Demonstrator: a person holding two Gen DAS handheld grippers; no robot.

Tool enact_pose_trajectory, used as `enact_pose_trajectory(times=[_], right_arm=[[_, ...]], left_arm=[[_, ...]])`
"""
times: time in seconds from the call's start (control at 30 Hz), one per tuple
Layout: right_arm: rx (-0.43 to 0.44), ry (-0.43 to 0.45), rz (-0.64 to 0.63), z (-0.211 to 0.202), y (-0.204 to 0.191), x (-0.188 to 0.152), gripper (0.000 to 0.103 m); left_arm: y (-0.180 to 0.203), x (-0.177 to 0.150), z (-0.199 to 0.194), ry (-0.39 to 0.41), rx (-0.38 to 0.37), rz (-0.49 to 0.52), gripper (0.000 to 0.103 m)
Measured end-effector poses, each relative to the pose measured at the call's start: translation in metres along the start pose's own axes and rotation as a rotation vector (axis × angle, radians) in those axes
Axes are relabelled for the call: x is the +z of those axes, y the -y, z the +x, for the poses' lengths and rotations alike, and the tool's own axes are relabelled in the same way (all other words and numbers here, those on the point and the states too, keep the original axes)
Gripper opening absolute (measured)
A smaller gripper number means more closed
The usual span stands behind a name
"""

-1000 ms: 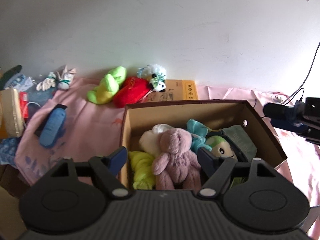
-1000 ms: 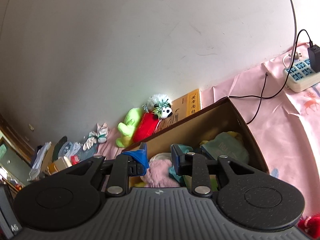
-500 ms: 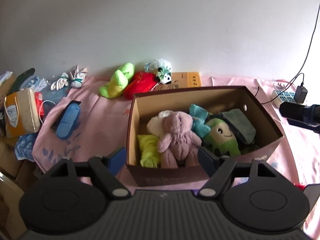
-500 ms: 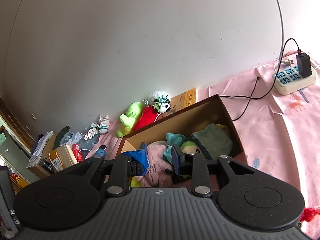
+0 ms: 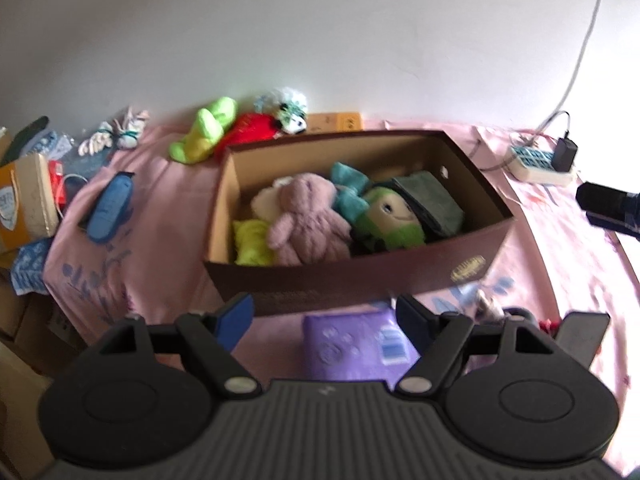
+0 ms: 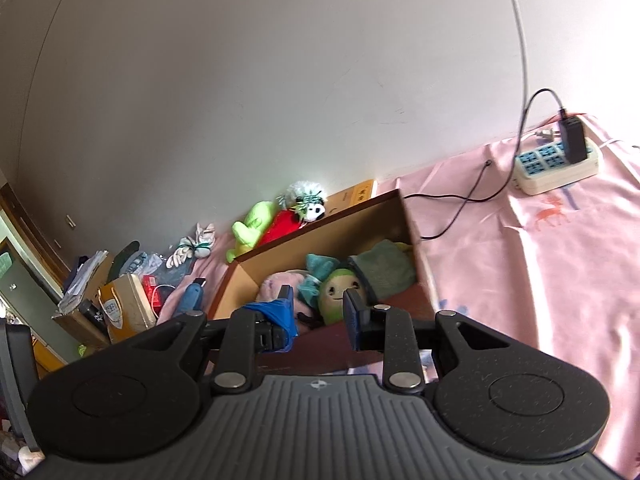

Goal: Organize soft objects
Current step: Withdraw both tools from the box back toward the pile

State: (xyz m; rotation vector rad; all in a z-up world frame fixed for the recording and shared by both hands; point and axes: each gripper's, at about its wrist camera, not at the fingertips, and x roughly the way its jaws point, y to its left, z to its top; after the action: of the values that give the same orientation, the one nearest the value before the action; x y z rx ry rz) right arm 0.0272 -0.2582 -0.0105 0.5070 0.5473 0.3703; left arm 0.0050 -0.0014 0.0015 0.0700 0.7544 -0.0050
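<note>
The brown box (image 5: 360, 280) sits on the pink cloth (image 5: 160, 208). Some soft toys are in it: a pink bunny (image 5: 304, 216), a green-haired doll (image 5: 388, 216), a yellow fuzzy thing (image 5: 252, 240), a teal bow (image 5: 348, 184) and a gray-green cloth (image 5: 432, 200).

More soft toys lie outside, far behind the box, close to the wall. There is a lime green plush (image 5: 204, 128), a red plush (image 5: 252, 132) beside it, and a little panda (image 5: 294, 116) at the red one's right end. Farther left lies a small white bundle (image 5: 116, 138).

The left gripper (image 5: 324, 312) hangs near the front of the box. Its jaws are wide apart and hold nothing. A purple pack (image 5: 356, 344) lies just below it.

The right gripper (image 6: 320, 304) is over the near edge of the box. Its jaws stand apart with a smaller gap, and nothing is between them.

I think the toys outside go in next. They look light and squishy, so they should not break. They may flop and bend when lifted. A good place to pinch the lime green plush is its fat middle, not a thin leg, so it does not slip out. The panda is small and looks fluffy, so a pinch around its body should work best.
</note>
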Motion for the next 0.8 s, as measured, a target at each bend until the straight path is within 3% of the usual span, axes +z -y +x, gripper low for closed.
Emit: enact_pose_trajectory(times=[0.33,0.6,0.8], right_arm=[[-0.09,0.017,0.033,-0.038,0.044,-0.006,0.01],[-0.152,-0.035,0.07,-0.049,0.078,-0.022,0.01],[-0.177,-0.074,0.075,-0.055,0.096,-0.033,0.01]], left_arm=[[0.039,-0.019,0.0,-0.032,-0.061,0.052,0.078],[0.062,-0.026,0.017,-0.109,-0.122,0.026,0.078],[0.077,-0.03,0.027,-0.137,-0.115,0.016,0.078]])
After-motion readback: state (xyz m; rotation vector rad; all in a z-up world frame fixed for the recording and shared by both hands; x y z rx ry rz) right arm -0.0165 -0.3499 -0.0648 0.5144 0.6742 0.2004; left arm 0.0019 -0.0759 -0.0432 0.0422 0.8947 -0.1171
